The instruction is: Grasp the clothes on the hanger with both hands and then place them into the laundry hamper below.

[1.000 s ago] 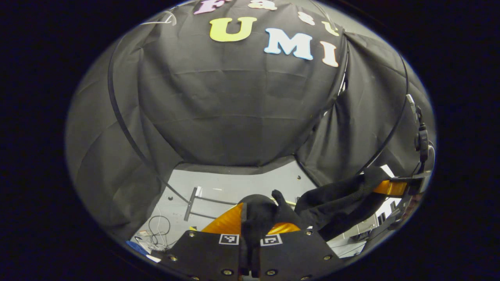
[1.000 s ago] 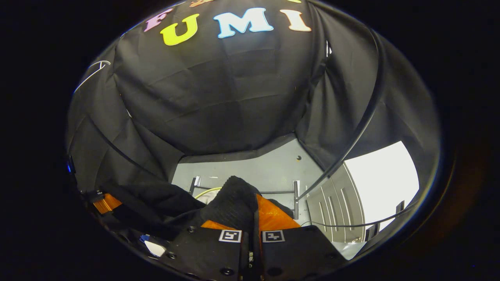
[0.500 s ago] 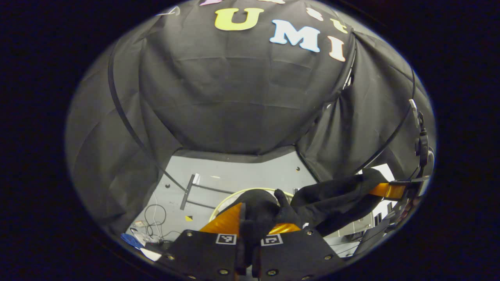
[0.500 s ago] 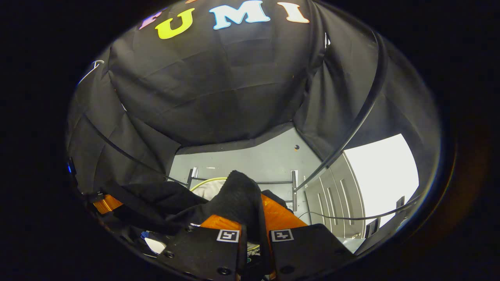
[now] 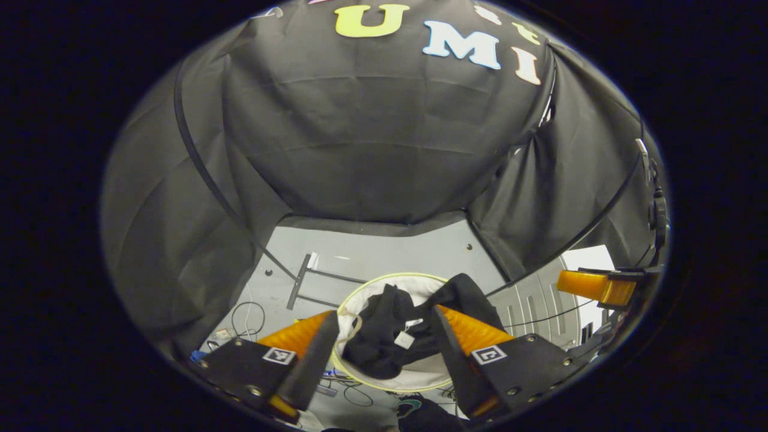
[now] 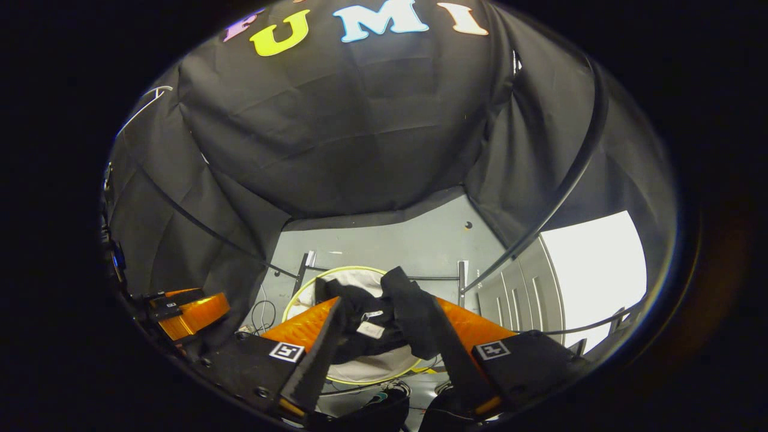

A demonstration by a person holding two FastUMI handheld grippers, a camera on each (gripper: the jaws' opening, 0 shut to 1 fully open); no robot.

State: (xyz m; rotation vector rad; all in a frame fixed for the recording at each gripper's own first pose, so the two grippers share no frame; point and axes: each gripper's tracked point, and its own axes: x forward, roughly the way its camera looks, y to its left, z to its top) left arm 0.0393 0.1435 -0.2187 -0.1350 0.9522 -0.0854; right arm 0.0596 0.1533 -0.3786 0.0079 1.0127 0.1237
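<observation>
**Garment released over the hamper**

Grey floor (image 5: pixel 384 252) backs the left gripper view: left gripper (image 5: pixel 384 342) spread, black clothes (image 5: pixel 390 336) beyond its fingertips in the hamper (image 5: pixel 360 288). Right gripper view: right gripper (image 6: pixel 384 336) likewise spread; cloth drapes against one finger, seemingly just let go.

Both views high above, facing down, sharing the hamper (image 5: pixel 366 287).

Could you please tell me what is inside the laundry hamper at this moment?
A crumpled black garment lies inside the laundry hamper, one fold draped over its rim. The white lining shows around it; whatever lies beneath the garment is covered.
</observation>
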